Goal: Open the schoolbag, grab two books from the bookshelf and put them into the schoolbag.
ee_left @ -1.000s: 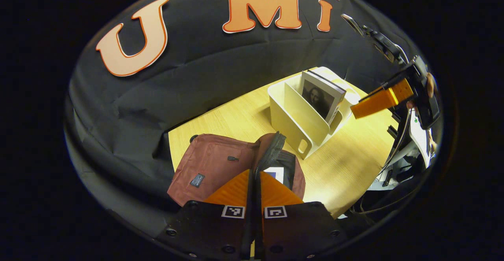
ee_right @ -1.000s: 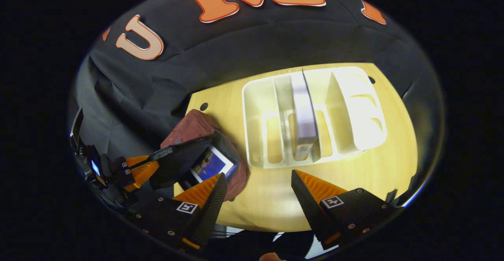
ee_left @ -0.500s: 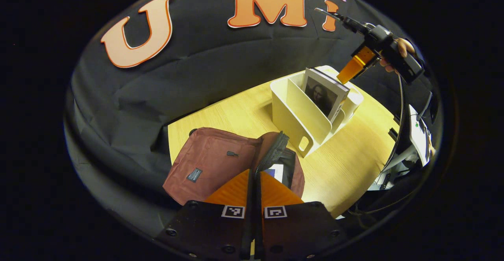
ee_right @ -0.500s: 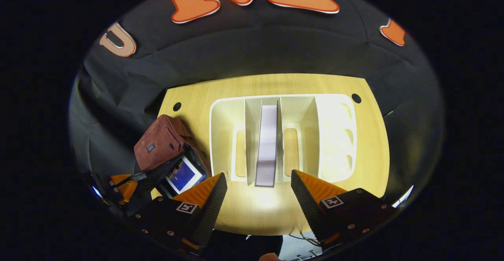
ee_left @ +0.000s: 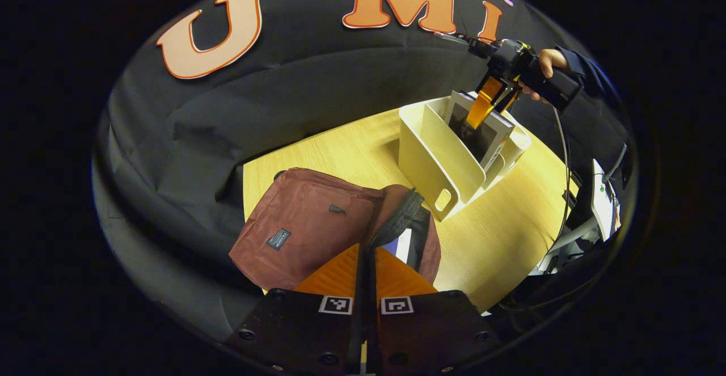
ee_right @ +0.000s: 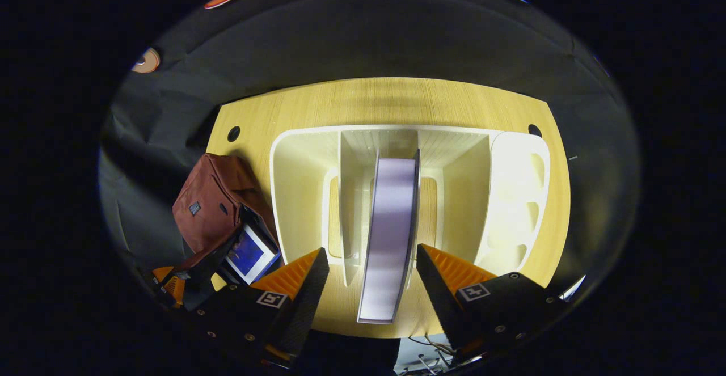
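Right gripper (ee_right: 368,262) stands released, its jaws straddling the upright grey-edged book (ee_right: 388,234) in the cream plastic bookshelf's (ee_right: 295,155) middle slot. Left gripper (ee_left: 367,257) is clenched on the open maroon fabric schoolbag's (ee_left: 306,223) zipper edge.

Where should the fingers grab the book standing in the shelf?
Take the book by its top edge, coming straight down from above. It stands upright between the white bookshelf dividers, so only that edge is free; the open right gripper already straddles it.

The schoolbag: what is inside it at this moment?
Inside the open schoolbag lies one book with a blue cover. The flap hides the bag's deeper part, so anything else there cannot be seen.
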Demonstrator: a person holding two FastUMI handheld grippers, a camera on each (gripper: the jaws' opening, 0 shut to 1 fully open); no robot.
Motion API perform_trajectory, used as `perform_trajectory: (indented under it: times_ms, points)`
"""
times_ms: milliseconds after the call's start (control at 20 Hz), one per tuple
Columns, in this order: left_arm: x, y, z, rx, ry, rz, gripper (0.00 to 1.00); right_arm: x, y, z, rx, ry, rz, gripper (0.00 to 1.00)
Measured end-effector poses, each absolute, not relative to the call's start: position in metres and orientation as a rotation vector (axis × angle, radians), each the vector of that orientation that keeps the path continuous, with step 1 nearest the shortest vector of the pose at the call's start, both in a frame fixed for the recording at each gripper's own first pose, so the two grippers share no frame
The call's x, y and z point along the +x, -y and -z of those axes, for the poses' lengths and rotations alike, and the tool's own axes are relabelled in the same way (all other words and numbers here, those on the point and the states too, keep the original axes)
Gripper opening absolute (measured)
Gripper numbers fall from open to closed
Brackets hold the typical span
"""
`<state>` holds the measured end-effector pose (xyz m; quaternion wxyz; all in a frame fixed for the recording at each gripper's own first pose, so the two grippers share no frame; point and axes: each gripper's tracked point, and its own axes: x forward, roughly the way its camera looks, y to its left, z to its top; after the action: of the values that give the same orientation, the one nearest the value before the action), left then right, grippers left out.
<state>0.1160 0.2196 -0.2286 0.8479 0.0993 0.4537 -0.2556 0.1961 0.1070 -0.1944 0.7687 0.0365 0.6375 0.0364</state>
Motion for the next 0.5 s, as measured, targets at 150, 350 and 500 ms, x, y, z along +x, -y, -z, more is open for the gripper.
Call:
perform_trajectory:
  times_ms: [150,350,500]
  points:
    - [0.117,-0.216,0.228,0.217,-0.954,0.546,0.04,0.200,-0.101,0.201,0.092,-1.414,-0.039,0.74]
    - [0.118,-0.214,0.229,0.222,-0.955,0.551,0.04,0.197,-0.086,0.199,0.060,-1.420,0.013,0.36]
    - [0.118,-0.213,0.228,0.224,-0.949,0.553,0.04,0.192,-0.080,0.178,0.072,-1.404,0.032,0.33]
